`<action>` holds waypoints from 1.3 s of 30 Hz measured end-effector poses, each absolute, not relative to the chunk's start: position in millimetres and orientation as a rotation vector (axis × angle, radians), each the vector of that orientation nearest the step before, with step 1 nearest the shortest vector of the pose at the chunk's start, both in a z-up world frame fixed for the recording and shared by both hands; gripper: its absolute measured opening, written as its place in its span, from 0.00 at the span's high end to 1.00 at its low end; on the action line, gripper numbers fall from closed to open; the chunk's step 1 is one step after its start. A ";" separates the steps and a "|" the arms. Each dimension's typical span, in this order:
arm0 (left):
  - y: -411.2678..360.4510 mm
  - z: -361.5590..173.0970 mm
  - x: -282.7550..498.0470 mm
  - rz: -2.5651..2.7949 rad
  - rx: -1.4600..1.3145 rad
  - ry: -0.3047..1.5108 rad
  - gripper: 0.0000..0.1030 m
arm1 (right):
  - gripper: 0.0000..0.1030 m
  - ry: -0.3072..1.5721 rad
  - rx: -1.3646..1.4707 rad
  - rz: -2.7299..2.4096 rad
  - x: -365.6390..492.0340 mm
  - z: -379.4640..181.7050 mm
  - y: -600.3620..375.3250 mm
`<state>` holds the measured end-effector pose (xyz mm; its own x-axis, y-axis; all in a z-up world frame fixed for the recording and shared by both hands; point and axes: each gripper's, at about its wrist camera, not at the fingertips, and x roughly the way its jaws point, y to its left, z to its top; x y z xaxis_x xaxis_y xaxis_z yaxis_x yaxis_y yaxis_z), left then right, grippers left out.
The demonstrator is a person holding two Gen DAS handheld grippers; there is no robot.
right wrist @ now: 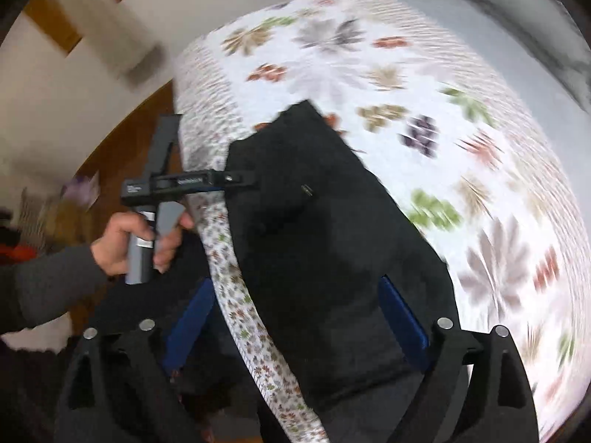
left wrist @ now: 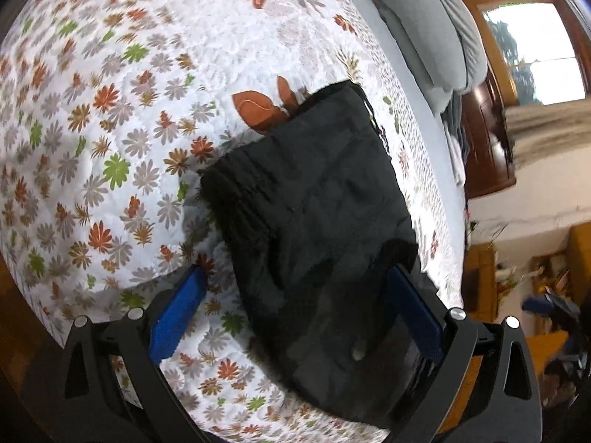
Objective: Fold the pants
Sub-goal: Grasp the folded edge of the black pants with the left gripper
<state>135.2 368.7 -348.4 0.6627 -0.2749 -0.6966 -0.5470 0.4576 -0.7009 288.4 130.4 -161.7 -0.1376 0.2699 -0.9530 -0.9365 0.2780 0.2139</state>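
Note:
The black pants (left wrist: 317, 221) lie folded into a compact stack on the floral bedspread (left wrist: 110, 129), near the bed's edge. My left gripper (left wrist: 295, 295) is open, its blue pads wide apart, with the near end of the pants between them; no pad clamps the cloth. In the right wrist view the pants (right wrist: 332, 243) lie by the bed's side edge. My right gripper (right wrist: 295, 306) is open over their near end. The left gripper (right wrist: 192, 181) shows there too, held in a hand at the far end of the pants.
Grey pillows (left wrist: 436, 37) lie at the head of the bed. A dark wooden cabinet (left wrist: 487, 136) and a window (left wrist: 535, 51) stand beyond them. Wooden floor (right wrist: 122, 147) lies beside the bed. The right wrist view is blurred by motion.

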 end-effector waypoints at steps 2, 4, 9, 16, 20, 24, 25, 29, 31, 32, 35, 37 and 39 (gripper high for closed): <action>374.3 -348.5 133.9 0.201 -1.137 0.860 0.06 | 0.12 1.280 -0.796 1.242 298.7 -175.1 159.5; 376.5 -348.2 135.0 0.213 -1.134 0.850 0.06 | 0.12 1.256 -0.893 1.256 307.7 -190.0 190.7; 380.2 -349.4 133.8 0.239 -1.145 0.847 0.07 | 0.12 1.245 -1.017 1.327 325.9 -221.8 243.9; 384.1 -351.7 144.0 0.303 -1.032 0.939 0.03 | 0.12 1.358 -1.019 1.436 354.9 -270.4 295.8; 370.3 -350.2 158.9 0.369 -0.923 0.982 0.03 | 0.12 1.458 -0.969 1.504 365.5 -295.2 317.5; 375.5 -352.3 158.5 0.373 -0.965 0.958 0.03 | 0.12 1.502 -0.974 1.536 365.8 -313.4 334.7; 379.0 -353.3 156.6 0.363 -0.991 0.947 0.03 | 0.12 1.515 -0.976 1.547 365.1 -318.0 339.1; 390.0 -358.0 153.5 0.342 -1.059 0.924 0.03 | 0.12 1.553 -0.998 1.578 362.8 -333.4 353.7; 390.7 -358.6 155.1 0.343 -1.062 0.928 0.03 | 0.12 1.584 -0.996 1.584 364.5 -342.0 360.0; 390.5 -358.7 155.7 0.345 -1.057 0.934 0.03 | 0.12 1.601 -0.998 1.588 364.7 -345.9 362.5; 390.8 -359.4 158.6 0.342 -1.048 0.946 0.03 | 0.11 1.628 -0.983 1.616 365.5 -351.4 366.8; 392.4 -360.4 159.4 0.337 -1.056 0.948 0.03 | 0.11 1.644 -0.979 1.627 366.5 -353.8 368.2; 394.7 -361.5 160.2 0.333 -1.070 0.944 0.03 | 0.11 1.653 -0.985 1.637 366.9 -355.0 370.1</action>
